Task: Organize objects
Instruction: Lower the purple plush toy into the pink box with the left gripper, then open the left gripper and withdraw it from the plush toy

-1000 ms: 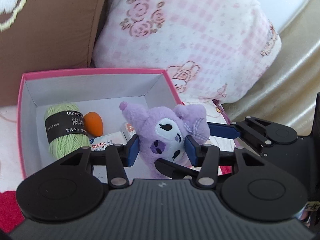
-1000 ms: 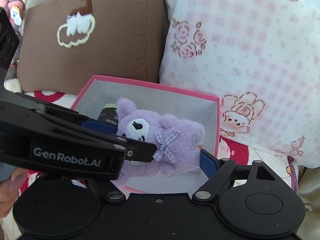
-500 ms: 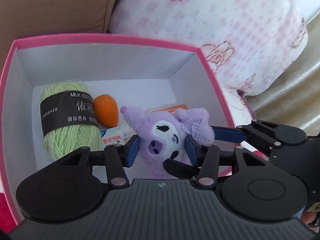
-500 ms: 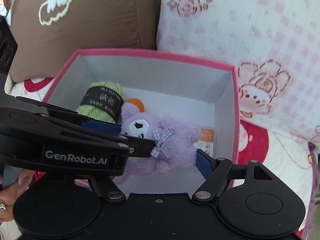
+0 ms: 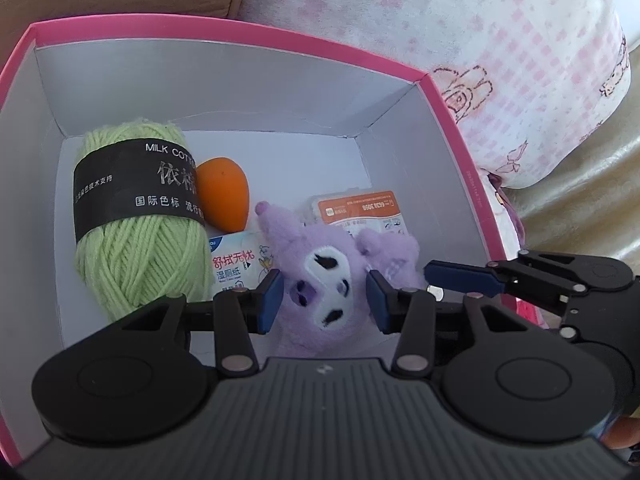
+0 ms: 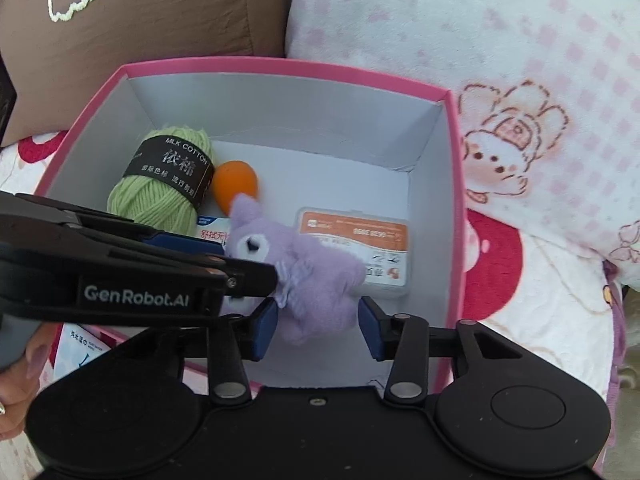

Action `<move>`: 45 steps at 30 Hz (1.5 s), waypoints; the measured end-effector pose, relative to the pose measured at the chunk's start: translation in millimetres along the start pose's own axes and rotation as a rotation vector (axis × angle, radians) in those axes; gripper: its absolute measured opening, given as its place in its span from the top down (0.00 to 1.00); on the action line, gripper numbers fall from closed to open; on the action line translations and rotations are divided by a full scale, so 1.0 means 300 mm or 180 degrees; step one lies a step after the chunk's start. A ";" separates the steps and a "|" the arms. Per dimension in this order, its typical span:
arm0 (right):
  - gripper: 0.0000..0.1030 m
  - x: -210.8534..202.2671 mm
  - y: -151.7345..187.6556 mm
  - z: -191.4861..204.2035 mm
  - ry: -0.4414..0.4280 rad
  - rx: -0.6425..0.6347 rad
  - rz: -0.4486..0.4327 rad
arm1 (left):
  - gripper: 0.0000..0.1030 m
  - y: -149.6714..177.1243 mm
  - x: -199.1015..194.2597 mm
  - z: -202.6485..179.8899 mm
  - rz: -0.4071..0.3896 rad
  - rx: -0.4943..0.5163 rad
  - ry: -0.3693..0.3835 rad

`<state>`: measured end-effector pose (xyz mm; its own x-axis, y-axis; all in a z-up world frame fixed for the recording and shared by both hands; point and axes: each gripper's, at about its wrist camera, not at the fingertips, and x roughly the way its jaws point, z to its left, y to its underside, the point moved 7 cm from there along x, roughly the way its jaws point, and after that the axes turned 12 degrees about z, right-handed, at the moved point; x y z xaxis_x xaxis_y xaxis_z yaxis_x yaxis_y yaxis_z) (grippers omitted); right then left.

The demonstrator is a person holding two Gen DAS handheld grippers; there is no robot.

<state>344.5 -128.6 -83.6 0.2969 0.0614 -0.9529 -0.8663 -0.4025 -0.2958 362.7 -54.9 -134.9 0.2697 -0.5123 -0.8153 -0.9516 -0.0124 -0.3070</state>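
We see the purple plush toy (image 5: 324,280) low inside the pink box (image 5: 240,36), beside green yarn (image 5: 136,220), an orange egg shape (image 5: 222,196) and two packets; our left tool (image 5: 323,296) clamps its head, blue pads pressing both sides, jaws closing slightly; our right tool (image 6: 318,326) straddles the toy's body, jaws closing, pads at the fur but firm contact unclear; the box sits on a bed against a brown cushion (image 6: 160,12) and a pink checked pillow (image 6: 480,40).
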 end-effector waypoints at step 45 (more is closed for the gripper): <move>0.58 -0.420 0.213 0.017 -0.0663 0.0352 -0.0619 | 0.42 0.172 -0.428 -0.152 0.0035 0.0361 -0.0265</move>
<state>249.7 -157.3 17.4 0.3827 0.3181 -0.8674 -0.8431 -0.2637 -0.4687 272.3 -28.8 -23.7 0.2751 -0.4387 -0.8555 -0.9331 0.0924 -0.3475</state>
